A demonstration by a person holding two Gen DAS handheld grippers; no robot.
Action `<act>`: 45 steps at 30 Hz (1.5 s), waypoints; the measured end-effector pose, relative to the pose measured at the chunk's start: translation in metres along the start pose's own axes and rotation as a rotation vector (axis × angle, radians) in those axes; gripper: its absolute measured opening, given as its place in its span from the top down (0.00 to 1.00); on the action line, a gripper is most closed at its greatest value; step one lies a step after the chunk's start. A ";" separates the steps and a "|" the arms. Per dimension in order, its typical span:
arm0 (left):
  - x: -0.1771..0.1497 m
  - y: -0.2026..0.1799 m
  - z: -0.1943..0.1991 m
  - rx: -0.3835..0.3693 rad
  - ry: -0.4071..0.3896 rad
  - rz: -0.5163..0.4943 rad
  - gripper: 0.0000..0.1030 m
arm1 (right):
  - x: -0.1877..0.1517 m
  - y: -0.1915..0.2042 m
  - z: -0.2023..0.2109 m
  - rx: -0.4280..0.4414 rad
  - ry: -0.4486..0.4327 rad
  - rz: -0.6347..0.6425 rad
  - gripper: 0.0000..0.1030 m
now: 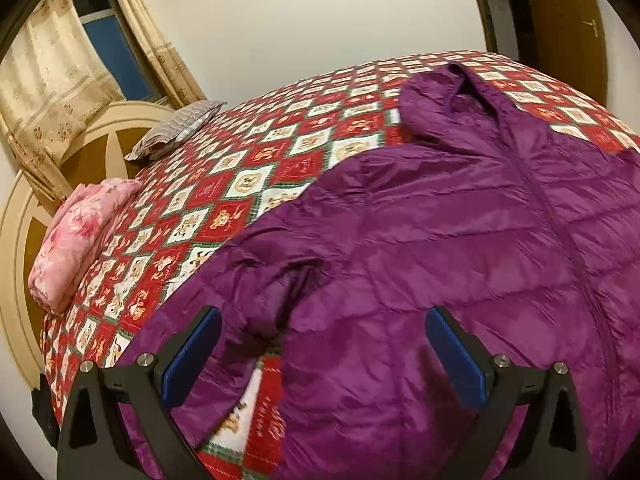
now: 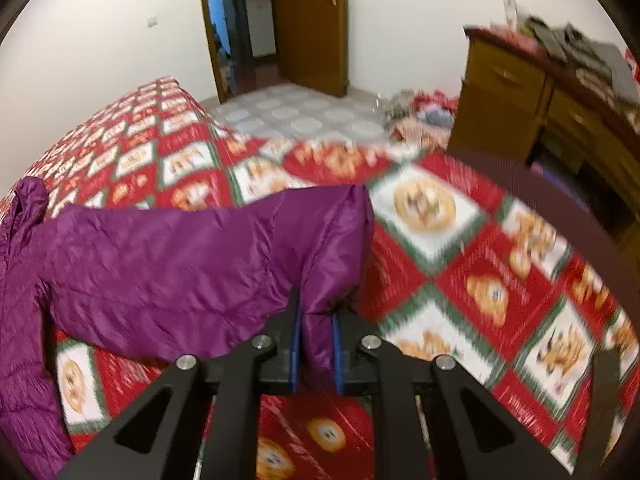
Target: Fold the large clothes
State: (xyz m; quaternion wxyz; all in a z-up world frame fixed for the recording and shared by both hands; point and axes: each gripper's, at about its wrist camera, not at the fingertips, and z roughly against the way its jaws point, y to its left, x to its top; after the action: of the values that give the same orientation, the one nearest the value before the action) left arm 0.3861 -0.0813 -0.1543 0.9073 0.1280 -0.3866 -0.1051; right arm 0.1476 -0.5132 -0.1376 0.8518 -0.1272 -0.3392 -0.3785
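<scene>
Holding: one sleeve [image 2: 316, 248] of the purple down jacket [image 1: 460, 248], pinched near the cuff between the blue pads [image 2: 295, 344] of my right gripper [image 2: 316, 332], jaws drawn narrow around the fabric. The sleeve stretches away from the jacket body out over the quilt; whether it is lifted clear of the quilt I cannot tell.

Left gripper [image 1: 324, 344]: jaws spread wide, gripping nothing, angled down over the jacket's lower front, blue pads [image 1: 192, 356] on either side of the other sleeve's folded cuff [image 1: 296, 292].

Jacket: lying front up on the red, white and green patterned quilt [image 1: 224, 208] of the bed, zipper closed, hood [image 1: 448, 100] toward the far edge.

Also on the bed: folded pink floral bedding [image 1: 76, 236] and a grey striped pillow [image 1: 176, 128], both by the headboard [image 1: 24, 216].

Room: curtained window [image 1: 100, 36], wooden door [image 2: 312, 24], wooden dresser [image 2: 516, 96], tiled floor [image 2: 296, 116].
</scene>
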 end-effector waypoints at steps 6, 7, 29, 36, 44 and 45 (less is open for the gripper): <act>0.014 0.020 -0.010 0.023 -0.009 0.031 0.01 | 0.038 0.066 0.028 0.053 -0.109 0.100 0.86; 0.016 0.024 -0.011 0.025 -0.011 0.037 0.01 | 0.041 0.079 0.032 0.067 -0.124 0.117 0.87; 0.005 0.078 -0.052 0.088 0.031 0.125 0.01 | -0.034 0.405 0.034 0.381 -0.165 0.575 0.87; 0.002 0.080 -0.048 0.101 0.048 0.129 0.01 | -0.077 0.439 0.015 0.434 -0.101 0.640 0.67; 0.031 0.054 0.001 0.005 -0.025 0.148 0.01 | -0.090 0.386 0.059 0.511 -0.128 0.702 0.24; 0.036 0.041 0.009 -0.016 -0.039 0.131 0.01 | -0.089 0.376 0.059 0.502 -0.129 0.698 0.24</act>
State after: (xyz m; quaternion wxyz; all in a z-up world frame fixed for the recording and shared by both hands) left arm 0.4081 -0.0546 -0.1111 0.9055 0.0931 -0.4108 -0.0508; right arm 0.3512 -0.1793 -0.1386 0.9103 -0.0466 -0.4099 0.0353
